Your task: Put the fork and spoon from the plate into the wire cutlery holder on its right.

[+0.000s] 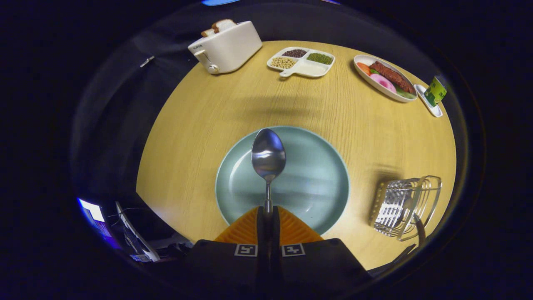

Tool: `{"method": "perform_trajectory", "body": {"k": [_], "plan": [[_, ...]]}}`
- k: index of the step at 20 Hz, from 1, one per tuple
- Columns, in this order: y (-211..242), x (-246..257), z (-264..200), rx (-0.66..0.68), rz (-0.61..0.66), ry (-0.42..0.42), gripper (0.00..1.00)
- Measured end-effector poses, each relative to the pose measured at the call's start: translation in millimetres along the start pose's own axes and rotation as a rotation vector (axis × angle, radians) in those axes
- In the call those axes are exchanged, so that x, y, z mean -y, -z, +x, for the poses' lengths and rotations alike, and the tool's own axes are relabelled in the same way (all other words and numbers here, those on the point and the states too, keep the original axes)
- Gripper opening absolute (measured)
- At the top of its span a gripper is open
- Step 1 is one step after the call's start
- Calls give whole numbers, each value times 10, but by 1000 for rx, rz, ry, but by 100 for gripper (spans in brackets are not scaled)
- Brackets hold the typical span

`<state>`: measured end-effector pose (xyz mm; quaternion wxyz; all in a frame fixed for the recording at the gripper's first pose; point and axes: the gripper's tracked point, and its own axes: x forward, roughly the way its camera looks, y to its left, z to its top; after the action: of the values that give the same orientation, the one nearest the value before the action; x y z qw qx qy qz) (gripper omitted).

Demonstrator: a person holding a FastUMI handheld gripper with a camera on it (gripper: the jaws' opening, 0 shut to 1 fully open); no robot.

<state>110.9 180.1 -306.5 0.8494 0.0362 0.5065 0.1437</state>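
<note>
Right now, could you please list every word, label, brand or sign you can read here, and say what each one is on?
No text here reads clearly.
Toaster: small dark brand mark near its lever, too small to read.
Green can: printed label, blurred.
Gripper, shut on the spoon handle: two square black-and-white marker patterns, not letters.
Plate, wire cutlery holder: no markings.

Light: you have bright, even light from overhead on the table (200, 125); the surroundings stay dark.
Shadows: a soft smear lies beyond the plate (316, 183).
Glare: the spoon (268, 156) bowl mirrors highlights.
Blur: the wire cutlery holder (404, 208) looks smeared.
Distortion: your fisheye bends the table's edges strongly.
</note>
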Motion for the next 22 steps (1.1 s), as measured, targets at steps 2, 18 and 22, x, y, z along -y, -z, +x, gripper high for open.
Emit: {"method": "perform_trajectory", "body": {"k": [2, 18, 22], "plan": [[-48, 127, -311, 9, -21, -17, 6], [484, 1710, -1407, -396, -145, 107, 6], [619, 1878, -1319, -582, -190, 145, 6]]}}
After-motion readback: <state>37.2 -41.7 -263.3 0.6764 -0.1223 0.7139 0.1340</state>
